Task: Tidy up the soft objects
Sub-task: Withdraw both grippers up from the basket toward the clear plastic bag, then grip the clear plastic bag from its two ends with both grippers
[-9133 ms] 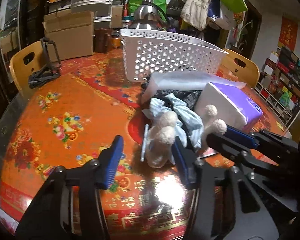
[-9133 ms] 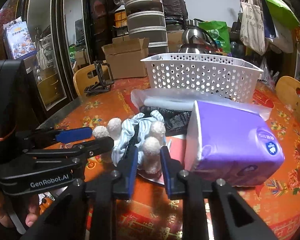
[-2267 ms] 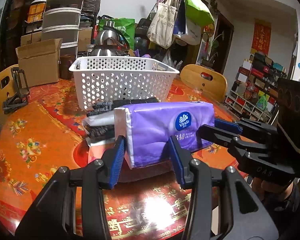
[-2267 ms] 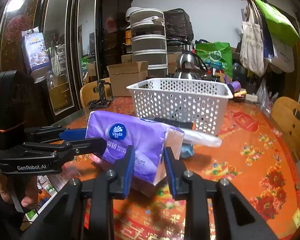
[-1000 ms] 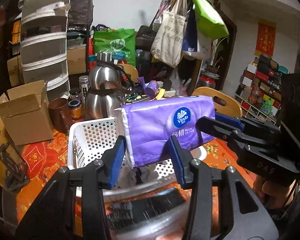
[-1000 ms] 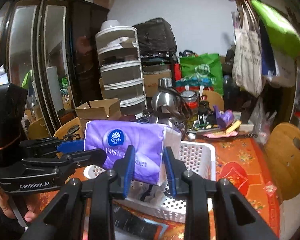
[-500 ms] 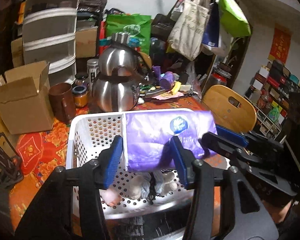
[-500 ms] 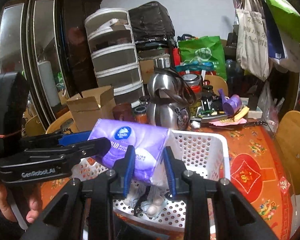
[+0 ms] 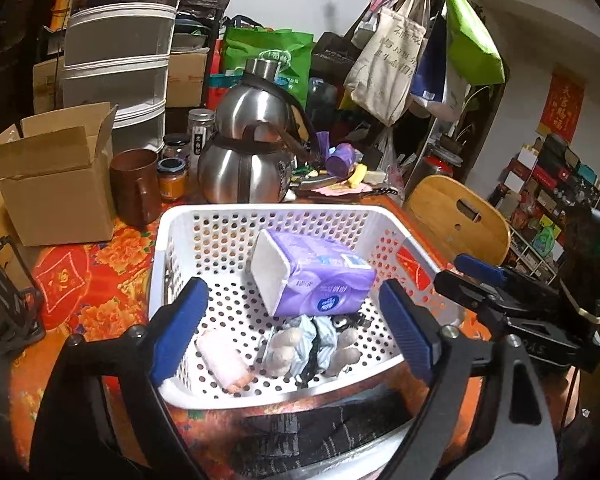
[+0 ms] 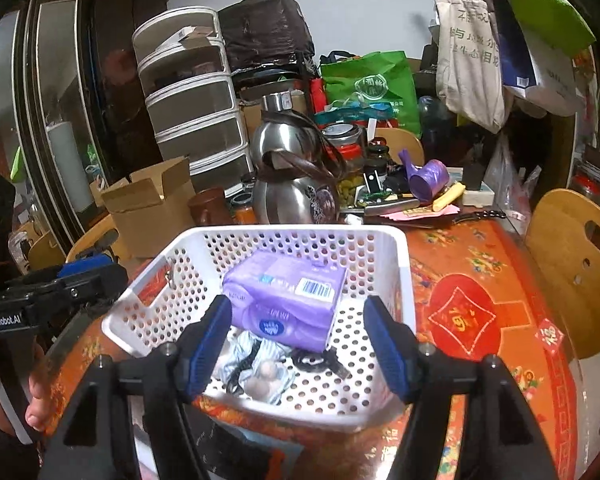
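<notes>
A purple tissue pack (image 9: 312,280) lies tilted inside the white perforated basket (image 9: 284,386), resting on a plush toy in striped blue cloth (image 9: 304,344). A small pink soft item (image 9: 224,360) lies at the basket's near left. My left gripper (image 9: 292,330) is open and empty above the basket's near side. My right gripper (image 10: 300,344) is open and empty, also above the near rim (image 10: 300,410); the tissue pack (image 10: 288,296) sits just beyond its jaws. Each gripper shows at the edge of the other's view.
Dark fabric in a clear bag (image 9: 324,428) lies on the orange table in front of the basket. Behind the basket stand a steel kettle (image 9: 248,160), a brown mug (image 9: 134,186), jars and a cardboard box (image 9: 56,184). Wooden chairs (image 9: 458,220) stand at the right.
Both grippers carried the tissue pack over the basket, then opened and let it go. It now lies in the basket on the plush toy.
</notes>
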The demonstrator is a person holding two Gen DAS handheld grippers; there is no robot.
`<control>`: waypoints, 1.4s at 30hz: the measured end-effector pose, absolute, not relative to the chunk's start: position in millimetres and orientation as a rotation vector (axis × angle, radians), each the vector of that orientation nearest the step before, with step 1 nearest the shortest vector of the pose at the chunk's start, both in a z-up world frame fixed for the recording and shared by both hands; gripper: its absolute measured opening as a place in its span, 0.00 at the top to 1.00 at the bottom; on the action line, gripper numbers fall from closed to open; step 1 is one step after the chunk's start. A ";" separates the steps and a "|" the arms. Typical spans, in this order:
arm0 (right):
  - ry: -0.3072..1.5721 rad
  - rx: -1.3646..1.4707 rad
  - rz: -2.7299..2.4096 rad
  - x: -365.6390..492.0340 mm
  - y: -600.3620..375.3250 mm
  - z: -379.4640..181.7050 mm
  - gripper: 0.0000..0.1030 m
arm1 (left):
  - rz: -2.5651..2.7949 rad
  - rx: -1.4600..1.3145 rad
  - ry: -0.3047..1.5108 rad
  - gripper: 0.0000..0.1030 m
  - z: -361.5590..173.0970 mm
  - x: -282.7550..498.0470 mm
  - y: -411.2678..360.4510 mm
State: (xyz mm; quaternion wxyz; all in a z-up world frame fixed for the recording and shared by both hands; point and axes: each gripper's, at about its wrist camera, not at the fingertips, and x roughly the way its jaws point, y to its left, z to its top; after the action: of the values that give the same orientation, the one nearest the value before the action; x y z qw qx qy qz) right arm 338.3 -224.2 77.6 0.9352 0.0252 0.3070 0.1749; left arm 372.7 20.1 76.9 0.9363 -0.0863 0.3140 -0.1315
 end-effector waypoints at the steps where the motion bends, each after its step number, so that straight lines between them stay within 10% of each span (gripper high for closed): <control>1: 0.629 0.044 0.353 337.0 -223.6 76.7 0.33 | -0.263 -0.172 0.645 0.14 75.4 370.7 19.9; 42: 0.837 0.254 0.422 229.4 -263.9 -36.7 0.20 | -0.229 -0.266 0.886 0.13 -76.2 237.4 36.5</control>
State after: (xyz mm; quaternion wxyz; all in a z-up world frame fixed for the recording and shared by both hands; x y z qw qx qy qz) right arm 229.4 -263.9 -36.7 0.8844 0.1220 0.4023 0.2029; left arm 237.4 36.5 -76.2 0.8887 -0.1278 0.4262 -0.1104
